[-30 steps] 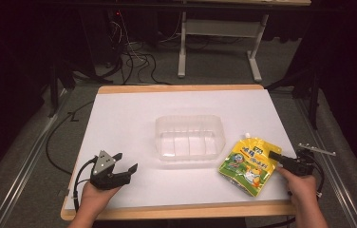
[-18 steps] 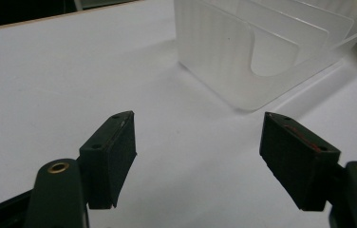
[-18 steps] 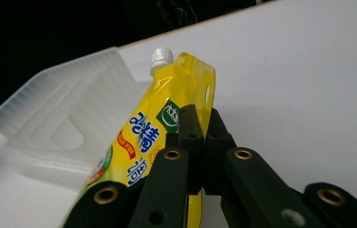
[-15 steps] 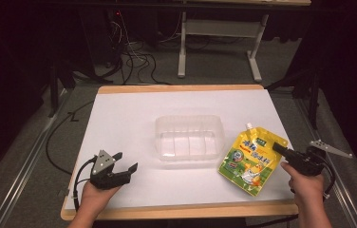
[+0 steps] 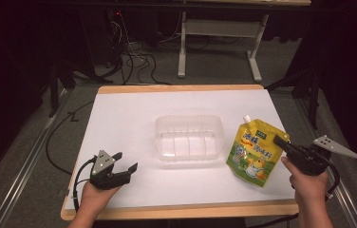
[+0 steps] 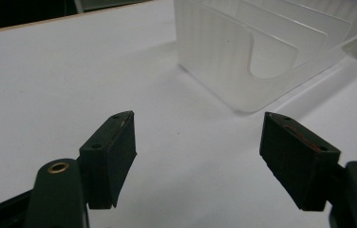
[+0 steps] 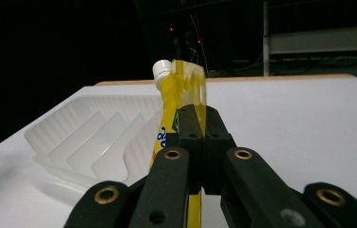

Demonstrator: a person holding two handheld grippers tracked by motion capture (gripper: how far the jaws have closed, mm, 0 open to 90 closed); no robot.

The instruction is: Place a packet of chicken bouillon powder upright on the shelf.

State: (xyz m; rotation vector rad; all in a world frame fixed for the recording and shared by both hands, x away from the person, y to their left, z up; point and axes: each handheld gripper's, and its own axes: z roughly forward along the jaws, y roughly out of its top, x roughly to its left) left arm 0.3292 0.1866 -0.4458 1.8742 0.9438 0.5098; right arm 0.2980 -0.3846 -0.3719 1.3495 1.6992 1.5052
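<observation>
The yellow printed spout pouch with a white cap (image 7: 180,90) sits pinched edge-on in your right gripper (image 5: 281,142), jaws clamped flat on it, lifted off the white table sheet (image 5: 134,114). Just left of it stands the clear ribbed plastic tray (image 5: 189,137). Your left gripper (image 6: 198,142) rests wide apart, holding nothing, facing that tray.

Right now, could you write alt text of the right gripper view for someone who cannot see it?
The right gripper, jaws closed, pinches a yellow spouted pouch edge-on with its white cap on top. A clear plastic tray lies to the left on the white table, against a dark room.
</observation>
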